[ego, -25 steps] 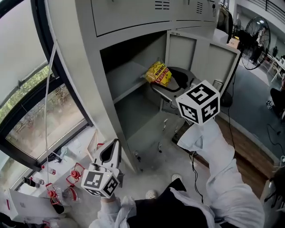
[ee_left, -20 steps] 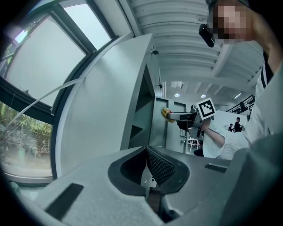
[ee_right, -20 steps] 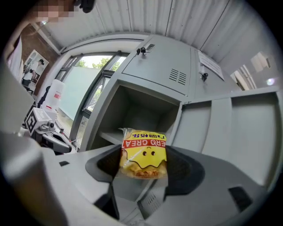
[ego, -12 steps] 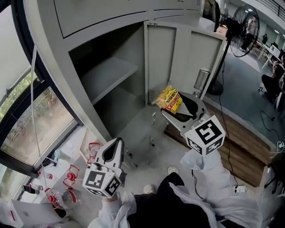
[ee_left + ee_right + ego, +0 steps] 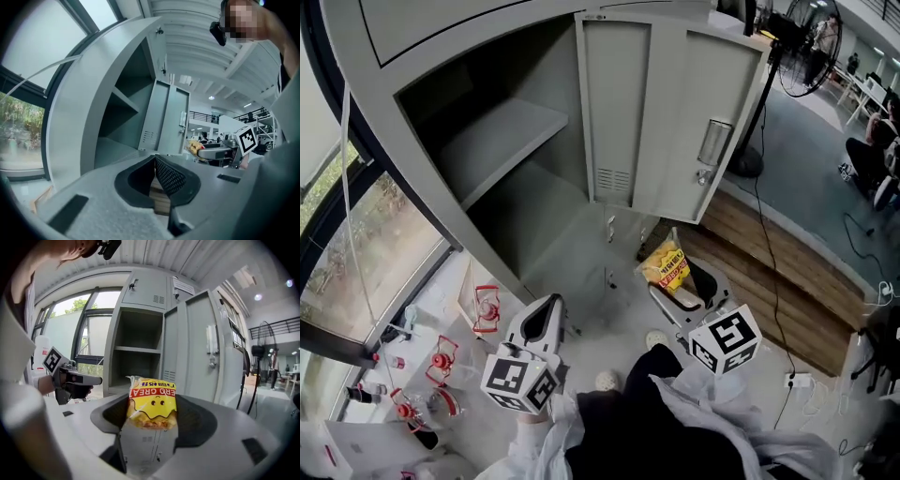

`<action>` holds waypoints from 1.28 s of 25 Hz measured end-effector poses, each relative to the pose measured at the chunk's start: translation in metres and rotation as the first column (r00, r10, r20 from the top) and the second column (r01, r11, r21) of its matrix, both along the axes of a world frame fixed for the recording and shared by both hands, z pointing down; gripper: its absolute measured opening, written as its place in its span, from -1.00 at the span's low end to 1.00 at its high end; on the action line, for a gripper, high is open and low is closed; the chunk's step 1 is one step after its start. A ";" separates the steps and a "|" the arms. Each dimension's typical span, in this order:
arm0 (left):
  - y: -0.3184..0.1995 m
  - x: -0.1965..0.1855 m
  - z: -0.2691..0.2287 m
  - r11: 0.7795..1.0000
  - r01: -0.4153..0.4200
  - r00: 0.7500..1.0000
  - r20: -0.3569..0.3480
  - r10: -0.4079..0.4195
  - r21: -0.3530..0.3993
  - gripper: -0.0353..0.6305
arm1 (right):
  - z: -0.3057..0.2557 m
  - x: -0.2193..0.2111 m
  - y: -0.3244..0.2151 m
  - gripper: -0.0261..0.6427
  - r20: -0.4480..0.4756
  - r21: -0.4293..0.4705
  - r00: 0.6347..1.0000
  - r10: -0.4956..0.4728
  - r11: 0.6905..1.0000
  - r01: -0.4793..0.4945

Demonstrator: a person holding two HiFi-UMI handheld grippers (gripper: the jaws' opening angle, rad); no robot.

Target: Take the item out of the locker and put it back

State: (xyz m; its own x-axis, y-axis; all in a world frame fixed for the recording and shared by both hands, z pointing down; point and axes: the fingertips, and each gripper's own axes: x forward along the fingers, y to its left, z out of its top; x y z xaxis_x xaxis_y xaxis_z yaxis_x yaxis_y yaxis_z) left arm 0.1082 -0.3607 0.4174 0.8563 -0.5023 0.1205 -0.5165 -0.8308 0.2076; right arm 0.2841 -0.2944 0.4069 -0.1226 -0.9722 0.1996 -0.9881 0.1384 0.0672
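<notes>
Right, my right gripper point(image 5: 680, 286) is clamped on the yellow snack bag point(image 5: 666, 265). The bag is outside the locker point(image 5: 487, 141), held low in front of the open door point(image 5: 675, 112). My left gripper point(image 5: 539, 323) is clenched with nothing between its jaws, low beside the locker's front.
</notes>
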 end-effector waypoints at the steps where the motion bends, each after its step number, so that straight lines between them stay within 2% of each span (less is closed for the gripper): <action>1: 0.001 0.001 0.005 1.000 0.000 1.000 0.004 0.000 -0.014 -0.87 | 0.006 0.001 0.004 -0.05 0.011 -0.007 1.000 0.007 1.000 -0.007; 6: 0.001 0.010 0.019 0.999 -0.001 1.000 0.014 0.002 -0.046 -0.87 | 0.015 0.002 0.005 -0.05 -0.019 -0.024 1.000 0.003 1.000 -0.004; 13: 0.002 0.011 0.031 0.997 0.022 0.999 0.040 -0.020 -0.072 -0.87 | 0.027 -0.013 -0.015 -0.05 0.023 -0.039 0.998 -0.057 0.998 0.058; 20: -0.013 -0.014 0.038 0.981 0.167 0.986 0.041 -0.164 -0.101 -0.87 | 0.037 -0.033 -0.056 -0.05 0.046 -0.100 0.982 -0.182 0.977 0.186; 26: -0.024 -0.035 0.029 0.947 0.308 0.951 0.010 -0.309 -0.088 -0.87 | 0.020 -0.063 -0.102 -0.05 0.009 -0.086 0.930 -0.367 0.926 0.367; 32: -0.030 -0.059 0.021 0.882 0.463 0.885 -0.002 -0.465 -0.081 -0.87 | -0.018 -0.111 -0.158 -0.05 0.021 -0.021 0.821 -0.570 0.821 0.571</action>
State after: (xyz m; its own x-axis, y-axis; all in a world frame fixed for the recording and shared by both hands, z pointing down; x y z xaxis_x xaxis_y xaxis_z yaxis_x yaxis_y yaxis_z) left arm 0.0492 -0.3906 0.4387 0.5299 -0.8329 0.1593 -0.8342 -0.4781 0.2749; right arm 0.1734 -0.4529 0.3891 -0.6565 -0.7225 0.2171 -0.7328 0.6790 0.0437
